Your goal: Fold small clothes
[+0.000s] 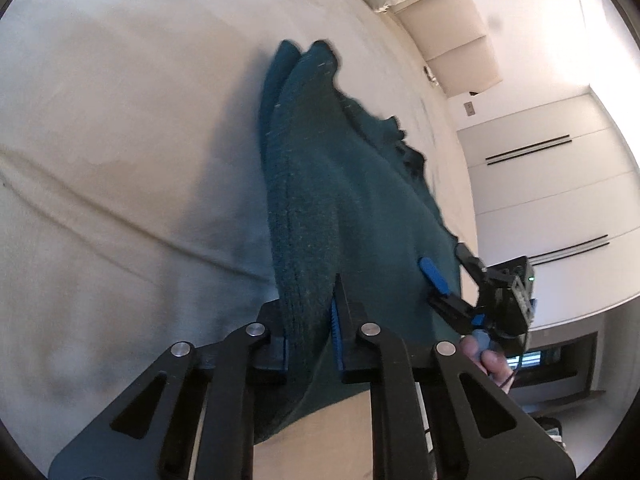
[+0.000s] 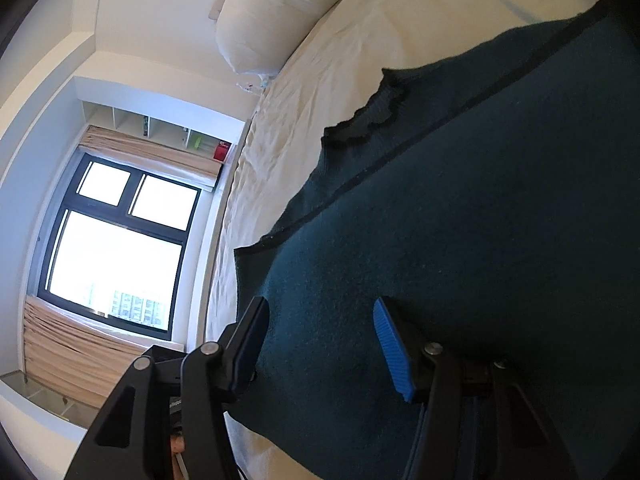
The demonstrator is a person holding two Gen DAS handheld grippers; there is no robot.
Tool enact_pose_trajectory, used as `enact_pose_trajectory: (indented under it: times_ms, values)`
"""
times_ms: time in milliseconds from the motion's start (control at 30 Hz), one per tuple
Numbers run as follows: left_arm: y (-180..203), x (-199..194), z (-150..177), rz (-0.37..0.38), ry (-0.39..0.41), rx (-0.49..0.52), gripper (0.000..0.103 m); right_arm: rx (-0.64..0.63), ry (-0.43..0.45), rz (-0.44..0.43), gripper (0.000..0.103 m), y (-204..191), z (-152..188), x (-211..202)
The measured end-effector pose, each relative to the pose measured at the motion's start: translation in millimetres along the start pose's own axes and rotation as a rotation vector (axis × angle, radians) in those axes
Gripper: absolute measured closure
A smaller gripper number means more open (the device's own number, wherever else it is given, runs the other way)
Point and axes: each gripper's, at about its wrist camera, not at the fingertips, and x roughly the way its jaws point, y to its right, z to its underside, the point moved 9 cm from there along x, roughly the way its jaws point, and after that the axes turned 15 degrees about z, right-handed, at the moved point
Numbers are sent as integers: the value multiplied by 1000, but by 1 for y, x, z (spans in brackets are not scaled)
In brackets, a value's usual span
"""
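A dark teal knitted garment (image 1: 340, 180) lies on the cream bed sheet (image 1: 120, 120), its near edge lifted into a ridge. My left gripper (image 1: 310, 300) is shut on that thick near edge, and the fabric runs up between the blue pads. In the left wrist view my right gripper (image 1: 442, 256) sits at the garment's right side, one blue pad on top of the cloth. From the right wrist, the right gripper (image 2: 320, 308) stands open, its fingers wide apart astride the garment (image 2: 480, 220), pads not pressing on it.
The sheet (image 2: 340, 60) stretches away to a white pillow (image 2: 272, 20) at the head of the bed. A window (image 2: 112, 248) with beige blinds lies beyond the bed's left edge. White wardrobe doors (image 1: 540, 180) stand to the right. A person's hand (image 1: 488, 360) holds the right gripper.
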Motion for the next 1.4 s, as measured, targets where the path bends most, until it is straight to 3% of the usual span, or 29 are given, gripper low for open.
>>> enact_pose_trajectory:
  times_ms: [133,267,467,567,700,800,900,967,1000,1033,1133,1233,1400]
  values:
    - [37,6,-6,-4,2,71,91,25,-2,-22,45,9,-7,-9]
    - [83,30,-13,-25,-21,161,91,89,-4,-103,45,20,-15,-23]
    - [155,114,3,-64,-109,330,91,186,11,-226,41,44,-38,-54]
    - [164,166,23,-81,-172,383,91,234,33,-254,30,61,-54,-69]
    - [136,224,55,-166,-238,404,90,240,-27,-252,29,70,-60,-65]
    - [139,226,59,-196,-198,476,86,183,-70,-202,29,66,-58,-55]
    - [149,227,66,-211,-233,556,77,168,-80,-176,29,61,-63,-49]
    - [156,227,74,-201,-250,589,63,169,-93,-173,29,56,-67,-45]
    - [159,227,79,-186,-257,593,46,163,-98,-168,29,53,-71,-43]
    - [162,224,84,-168,-262,603,38,158,-103,-161,29,52,-73,-41]
    - [171,209,101,-139,-272,654,38,144,-129,-127,29,48,-78,-31]
    - [175,178,99,-98,-193,690,38,73,-155,-73,33,40,-72,-20]
    - [157,147,64,-80,-93,608,38,-8,-196,21,55,37,-63,-4]
